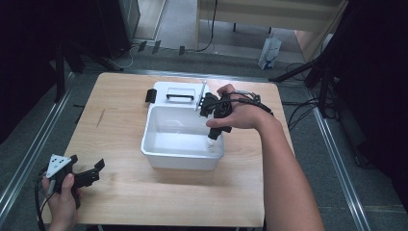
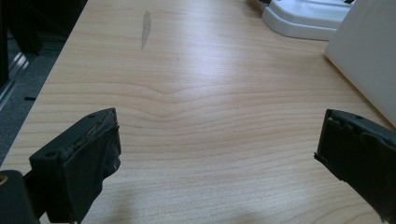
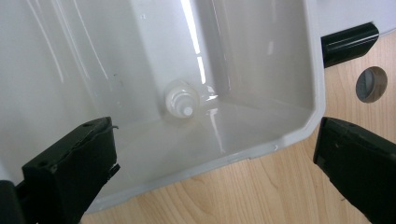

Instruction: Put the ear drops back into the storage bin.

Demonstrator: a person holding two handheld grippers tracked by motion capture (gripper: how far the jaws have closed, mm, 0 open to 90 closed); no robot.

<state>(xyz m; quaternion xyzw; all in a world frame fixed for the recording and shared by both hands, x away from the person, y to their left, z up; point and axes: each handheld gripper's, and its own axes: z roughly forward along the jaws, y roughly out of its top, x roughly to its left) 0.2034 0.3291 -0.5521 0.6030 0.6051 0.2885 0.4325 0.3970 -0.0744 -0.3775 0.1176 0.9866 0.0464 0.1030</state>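
A white plastic bin point(image 1: 183, 158) stands open in the middle of the wooden table. A small clear bottle point(image 3: 182, 99) with a white cap stands upright in its near right corner, also visible from above as the bottle point(image 1: 210, 142). My right gripper point(image 1: 214, 129) hangs over that corner and points down. In the right gripper view the right gripper point(image 3: 215, 144) is open wide; the bottle sits below, apart from the black pads point(image 3: 77, 161). My left gripper point(image 1: 96, 171) rests near the table's front left corner, open with nothing between its jaws, as the left gripper point(image 2: 217, 140) shows over bare wood.
The bin's white lid point(image 1: 173, 89) with a black handle lies flat just behind the bin. A black latch point(image 3: 350, 39) sits at the bin's end, beside a round hole point(image 3: 371, 84) in the tabletop. A dark streak point(image 2: 145, 28) marks the wood at left.
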